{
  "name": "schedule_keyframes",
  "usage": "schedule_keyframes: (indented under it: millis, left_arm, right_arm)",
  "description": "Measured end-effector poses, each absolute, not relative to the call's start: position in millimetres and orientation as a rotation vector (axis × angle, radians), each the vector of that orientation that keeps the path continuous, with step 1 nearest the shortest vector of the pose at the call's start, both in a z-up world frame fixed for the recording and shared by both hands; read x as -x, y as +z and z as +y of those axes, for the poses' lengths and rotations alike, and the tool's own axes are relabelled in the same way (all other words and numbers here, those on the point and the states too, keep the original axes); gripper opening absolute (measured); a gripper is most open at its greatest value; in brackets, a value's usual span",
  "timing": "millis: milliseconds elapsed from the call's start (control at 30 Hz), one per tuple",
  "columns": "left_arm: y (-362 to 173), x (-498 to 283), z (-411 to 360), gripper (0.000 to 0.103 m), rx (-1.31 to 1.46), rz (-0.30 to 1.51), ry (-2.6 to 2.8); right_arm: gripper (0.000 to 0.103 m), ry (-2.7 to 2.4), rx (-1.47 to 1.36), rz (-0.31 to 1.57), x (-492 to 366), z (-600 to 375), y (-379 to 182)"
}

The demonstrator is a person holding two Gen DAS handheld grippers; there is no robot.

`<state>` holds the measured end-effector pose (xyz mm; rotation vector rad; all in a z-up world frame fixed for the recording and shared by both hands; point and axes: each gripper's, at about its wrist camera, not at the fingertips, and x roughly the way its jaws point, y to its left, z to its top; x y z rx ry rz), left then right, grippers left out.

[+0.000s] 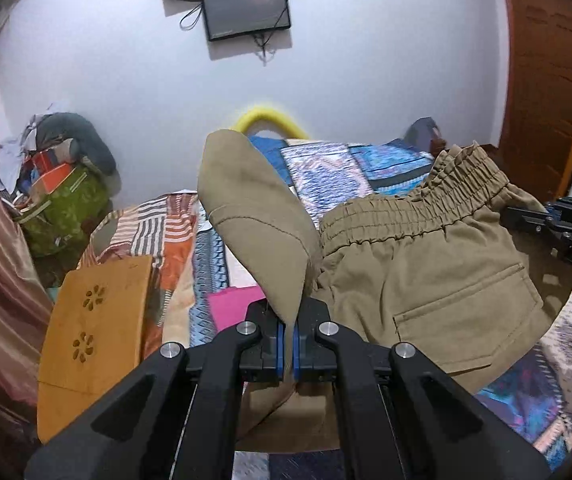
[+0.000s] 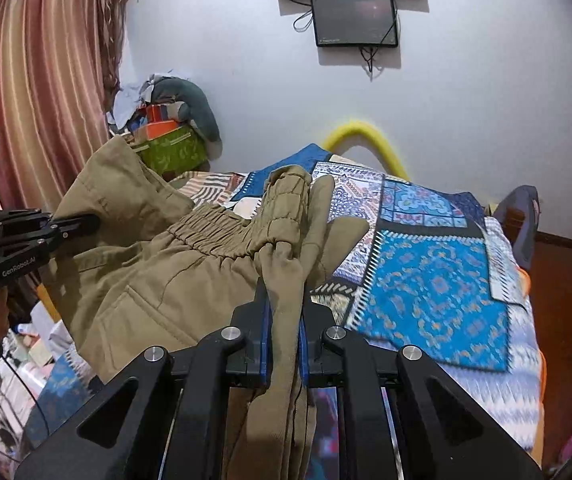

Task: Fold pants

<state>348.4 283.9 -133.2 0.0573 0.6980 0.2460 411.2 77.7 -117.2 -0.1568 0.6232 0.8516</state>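
Observation:
Khaki pants [image 1: 425, 272] with an elastic waistband and a back pocket hang in the air above the bed, stretched between both grippers. My left gripper [image 1: 287, 320] is shut on a fold of the pants fabric, which sticks up past the fingers. It also shows in the right wrist view [image 2: 82, 224], at the left. My right gripper [image 2: 284, 312] is shut on the pants [image 2: 158, 280] near the waistband end. It also shows in the left wrist view [image 1: 525, 216], at the right edge of the pants.
A bed with a patchwork quilt [image 2: 433, 276] lies below. A wooden board [image 1: 94, 340] leans at the left. A pile of bags and clothes [image 1: 62, 188] sits by the curtain [image 2: 34, 80]. A wooden door [image 1: 545, 72] is at right; screens [image 2: 353, 20] hang on the wall.

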Motion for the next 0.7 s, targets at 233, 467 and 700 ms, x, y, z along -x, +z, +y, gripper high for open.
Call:
schedule_keyframes:
  millis: [233, 467, 700]
  left_arm:
    - [-189, -392, 329, 0.003, -0.003, 0.767, 0.274]
    - [-262, -423, 356, 0.003, -0.003, 0.9, 0.299]
    - [-325, -422, 384, 0.009, 0.09, 1.072, 0.331]
  right_arm:
    - [0.009, 0.841, 0.219, 0.659, -443, 123, -158]
    - [0.01, 0.788, 0.277, 0.791, -466, 147, -212]
    - [0.011, 0.749, 0.313, 0.93, -474, 152, -240]
